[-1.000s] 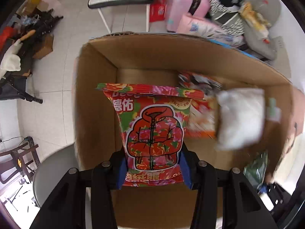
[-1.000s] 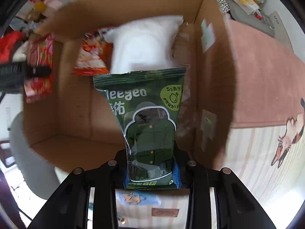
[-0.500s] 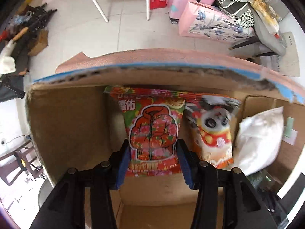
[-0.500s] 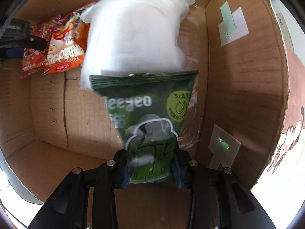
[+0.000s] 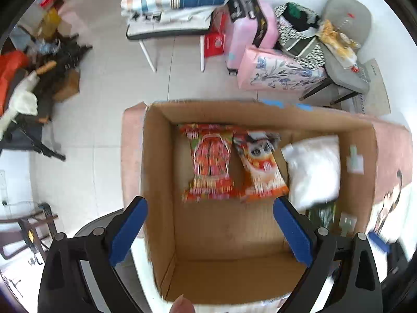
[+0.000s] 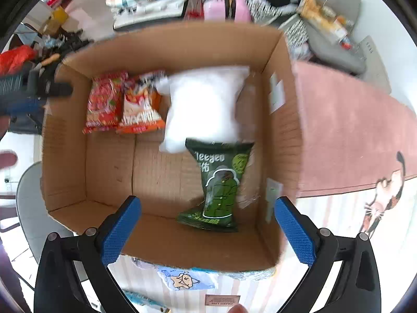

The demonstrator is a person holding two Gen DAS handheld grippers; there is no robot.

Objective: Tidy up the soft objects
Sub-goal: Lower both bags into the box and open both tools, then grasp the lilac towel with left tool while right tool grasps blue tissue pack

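Cardboard box interior: red packet near far-left corner, green packet along right wall. Left tongs and right tongs spread wide (both holding nothing).

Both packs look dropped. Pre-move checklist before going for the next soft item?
1. Left gripper empty, jaws wide apart: ok.
2. Right gripper empty, jaws wide apart: ok.
3. Red floral pack inside the cardboard box, beside the orange pack, against the far wall: ok.
4. Green pack inside the box, near the right wall, its top at the white pillow bag: ok. Whether it leans or lies flat: cannot tell.
5. Bare box floor left for more items, left of the green pack: ok.
6. Next soft item to pick located: cannot tell, none clearly shown within reach outside the box.
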